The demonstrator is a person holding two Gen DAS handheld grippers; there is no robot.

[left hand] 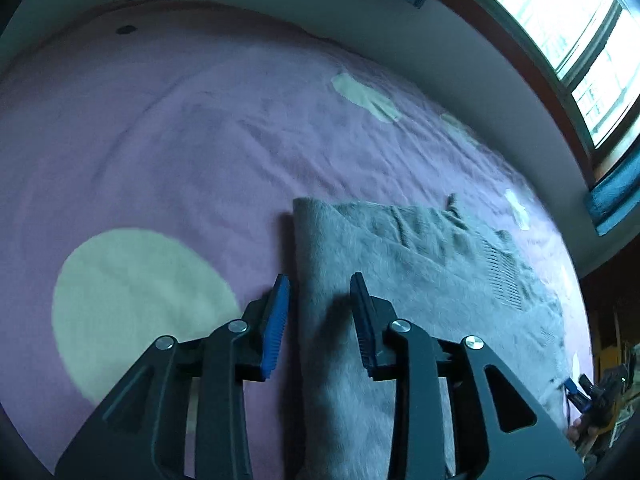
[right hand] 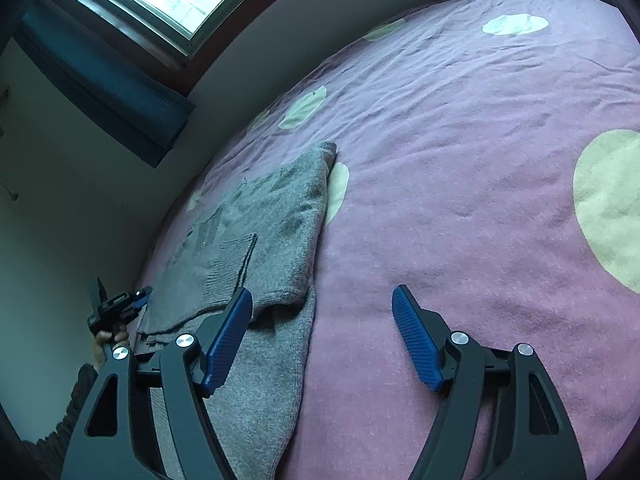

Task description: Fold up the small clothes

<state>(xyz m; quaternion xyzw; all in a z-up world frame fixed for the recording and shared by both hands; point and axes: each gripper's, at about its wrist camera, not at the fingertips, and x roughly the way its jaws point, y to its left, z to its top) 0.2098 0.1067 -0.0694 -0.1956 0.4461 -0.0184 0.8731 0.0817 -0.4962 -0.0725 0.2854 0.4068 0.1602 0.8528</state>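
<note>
Grey knit sweater (left hand: pixel 420 280) lying partly folded on the bed (left hand: pixel 180 140), on a pink sheet with pale round spots. One folded layer turned over the lower one, ribbed hem (right hand: pixel 230 268) showing on top. Left gripper (left hand: pixel 320 316) poised over the sweater's folded edge: blue-padded fingers apart, one pad (left hand: pixel 276 328) over bare sheet just beside the sweater, the other over the grey knit; whether the edge between them is touched, cannot tell. Right gripper (right hand: pixel 322 336) at the sweater's other side, fingers wide apart, clamped on nothing; one pad (right hand: pixel 228 340) over the knit near the folded corner, the other over pink sheet, well clear of the sweater. Window (left hand: pixel 568 32) with blue curtain (right hand: pixel 108 80) on the wall beyond the sweater.
</note>
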